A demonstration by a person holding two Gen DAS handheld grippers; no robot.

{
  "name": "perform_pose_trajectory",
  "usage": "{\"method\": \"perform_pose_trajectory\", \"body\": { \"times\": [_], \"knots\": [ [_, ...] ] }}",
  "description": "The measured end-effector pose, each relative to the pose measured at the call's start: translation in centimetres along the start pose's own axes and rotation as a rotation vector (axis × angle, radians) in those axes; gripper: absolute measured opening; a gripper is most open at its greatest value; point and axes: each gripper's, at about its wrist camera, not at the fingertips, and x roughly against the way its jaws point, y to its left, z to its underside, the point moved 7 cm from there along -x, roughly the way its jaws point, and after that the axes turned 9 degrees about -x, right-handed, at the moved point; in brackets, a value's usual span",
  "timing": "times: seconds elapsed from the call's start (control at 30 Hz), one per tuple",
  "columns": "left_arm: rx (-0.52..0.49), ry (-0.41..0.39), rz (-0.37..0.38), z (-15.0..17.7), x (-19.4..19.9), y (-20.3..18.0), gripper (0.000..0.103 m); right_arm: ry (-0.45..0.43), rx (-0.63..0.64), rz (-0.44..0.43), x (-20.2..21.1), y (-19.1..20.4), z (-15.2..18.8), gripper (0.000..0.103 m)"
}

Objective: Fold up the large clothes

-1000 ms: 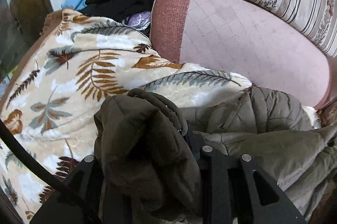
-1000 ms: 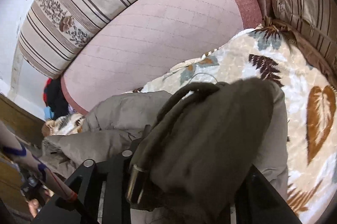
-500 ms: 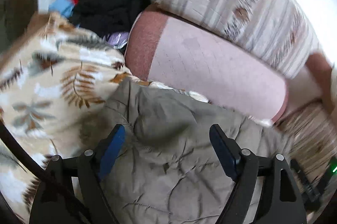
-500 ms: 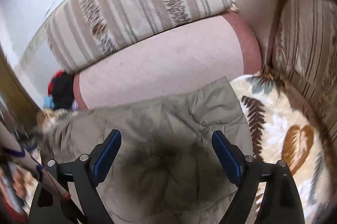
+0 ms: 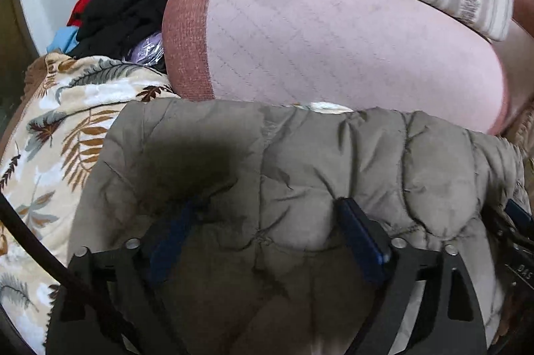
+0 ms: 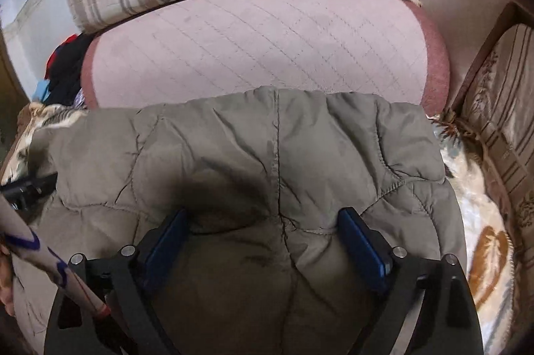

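The olive quilted puffer jacket [image 5: 300, 161] looks soft, bulky and slippery; grip seams or hems. Left gripper [image 5: 267, 235] and right gripper [image 6: 267, 231] fingers are opening wide, jacket between them unpinched.

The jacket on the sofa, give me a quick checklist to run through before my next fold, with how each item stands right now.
1. Left hand-held gripper let go of the jacket: ok, jaws opening, pads wide apart, nothing pinched.
2. Right hand-held gripper let go: ok, jaws opening, fabric lies between them but unpinched.
3. Folded edge lies flat by the pink cushion: ok, fairly straight, some wrinkles.
4. Jacket rests on the leaf-print blanket: ok.
5. Sleeves tucked inside the fold: cannot tell, hidden.
6. Pile of clothes clear of the jacket: ok, apart in the corner.
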Motion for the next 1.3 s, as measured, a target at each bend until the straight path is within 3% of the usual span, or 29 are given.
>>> {"method": "perform_pose_trajectory", "body": {
  "times": [0.27,0.47,0.53,0.67,0.9,0.97,1.1,1.3],
  "knots": [
    [0.033,-0.01,0.008,-1.1,-3.0,0.3,0.097,-0.005,-0.038,-0.031,-3.7,0.2,-1.2,0.103],
    [0.041,0.035,0.025,-1.0,-1.7,0.8,0.097,0.023,-0.041,-0.015,-3.9,0.0,-1.3,0.102],
    [0.048,0.019,0.038,-0.7,0.2,1.6,0.097,0.012,-0.027,0.035,-2.4,0.0,-1.5,0.101],
    [0.081,-0.031,0.062,1.2,5.5,4.9,0.097,-0.017,-0.05,-0.02,2.6,-1.6,-0.7,0.096],
    [0.187,-0.038,0.098,8.3,9.9,12.6,0.097,0.014,-0.188,-0.073,9.9,-11.5,6.6,0.096],
    [0.226,-0.022,0.147,10.7,9.7,13.9,0.097,0.026,-0.245,-0.078,10.5,-13.8,8.6,0.098],
    [0.323,-0.005,0.324,14.4,8.2,14.4,0.097,0.059,-0.377,-0.139,10.7,-16.7,12.3,0.098],
    [0.338,0.021,0.541,15.5,5.1,11.2,0.098,0.134,-0.496,-0.326,7.4,-13.9,14.3,0.099]
  ]
}}
